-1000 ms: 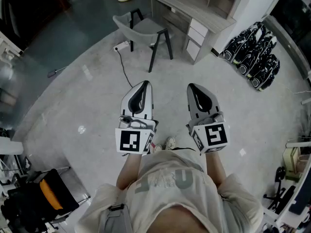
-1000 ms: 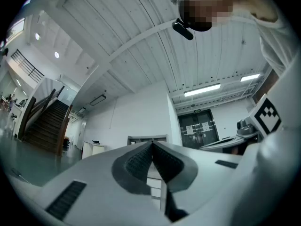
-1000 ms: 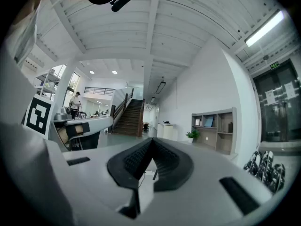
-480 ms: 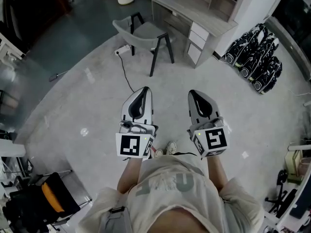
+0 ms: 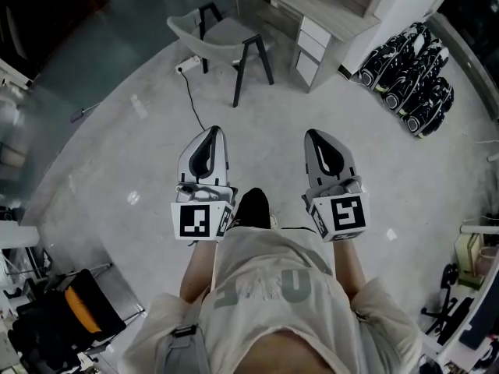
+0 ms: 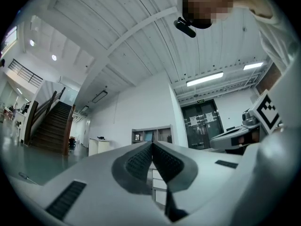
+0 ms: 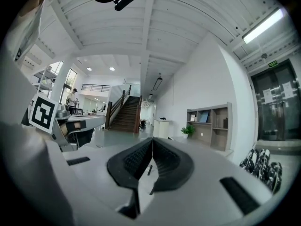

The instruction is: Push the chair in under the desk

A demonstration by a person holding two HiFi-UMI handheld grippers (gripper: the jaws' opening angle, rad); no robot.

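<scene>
Approach: left gripper [image 5: 209, 133] and right gripper [image 5: 316, 136] fully closed, holding nothing.
Both have sunk slightly and a foot [image 5: 253, 207] now steps forward. The chair [image 5: 221, 39] stands well ahead, out from the desk [image 5: 312, 6], untouched; push not begun.

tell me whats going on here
A person holds the left gripper and right gripper out in front, both shut and empty. The grey plastic chair with black legs stands pulled out from the light wooden desk across the grey floor. Neither gripper touches it yet.
</scene>
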